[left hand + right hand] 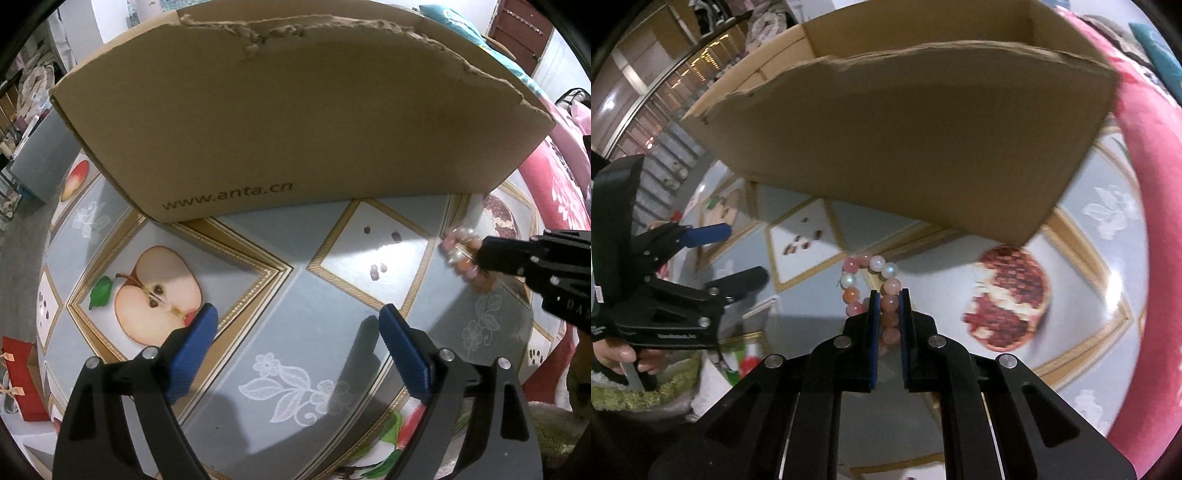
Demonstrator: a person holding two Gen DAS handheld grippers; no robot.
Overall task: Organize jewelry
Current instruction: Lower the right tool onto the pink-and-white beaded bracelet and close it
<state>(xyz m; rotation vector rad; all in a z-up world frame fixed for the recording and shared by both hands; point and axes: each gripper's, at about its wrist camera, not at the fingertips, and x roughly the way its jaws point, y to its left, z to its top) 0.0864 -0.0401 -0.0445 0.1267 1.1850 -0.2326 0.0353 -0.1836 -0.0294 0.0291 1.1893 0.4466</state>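
A bracelet point(890, 286) of pink, orange and pearly white beads hangs just above the table, and my right gripper point(889, 295) is shut on one side of its loop. In the left wrist view the bracelet point(458, 251) is a blur at the tip of the right gripper point(482, 253), at the right edge. My left gripper point(299, 317) stands open over the tablecloth with nothing between its blue pads. It also shows at the left of the right wrist view as the left gripper point(744, 253), held by a person's hand point(620, 356). An open cardboard box point(295, 110) stands just behind both grippers.
The table point(332, 288) wears a grey-blue cloth printed with fruit and flowers. The cardboard box point(905, 140) has a torn top edge and fills the far half of the table. Pink and red bedding point(1145, 184) lies to the right. A red bag point(22, 369) sits low at the left.
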